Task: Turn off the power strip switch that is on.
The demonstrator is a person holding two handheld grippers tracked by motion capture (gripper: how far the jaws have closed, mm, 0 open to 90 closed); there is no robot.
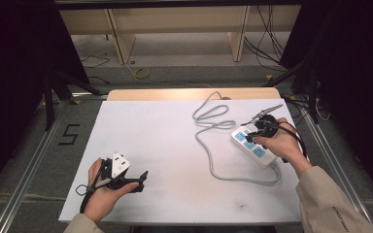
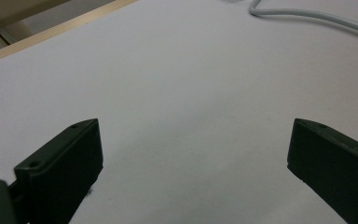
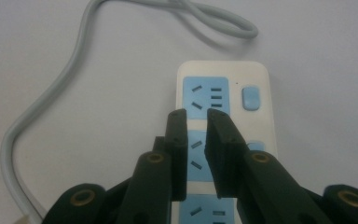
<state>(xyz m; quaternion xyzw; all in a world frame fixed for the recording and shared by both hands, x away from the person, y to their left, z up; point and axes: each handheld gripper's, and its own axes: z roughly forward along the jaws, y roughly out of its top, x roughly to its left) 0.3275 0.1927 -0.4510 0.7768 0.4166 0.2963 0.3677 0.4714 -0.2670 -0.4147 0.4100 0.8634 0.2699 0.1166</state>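
Observation:
A white power strip point(image 1: 260, 154) with blue sockets lies on the right of the white table top point(image 1: 165, 145). Its grey cable point(image 1: 213, 145) loops toward the back and round the front. My right gripper point(image 1: 253, 135) hovers over the strip. In the right gripper view the right gripper point(image 3: 196, 116) has its jaws almost together, with nothing between them, above the middle socket of the power strip point(image 3: 205, 93). My left gripper point(image 1: 141, 180) rests at the front left. The left gripper point(image 2: 193, 154) is open over bare table, with the cable point(image 2: 307, 16) far off.
A blue rocker switch point(image 3: 251, 96) sits beside the strip's far socket. A wooden edge point(image 1: 189, 93) borders the back of the table. Beyond it stand a wooden shelf point(image 1: 175, 29) and loose floor cables point(image 1: 267, 43). A "5" mark point(image 1: 69, 134) lies on the floor at left.

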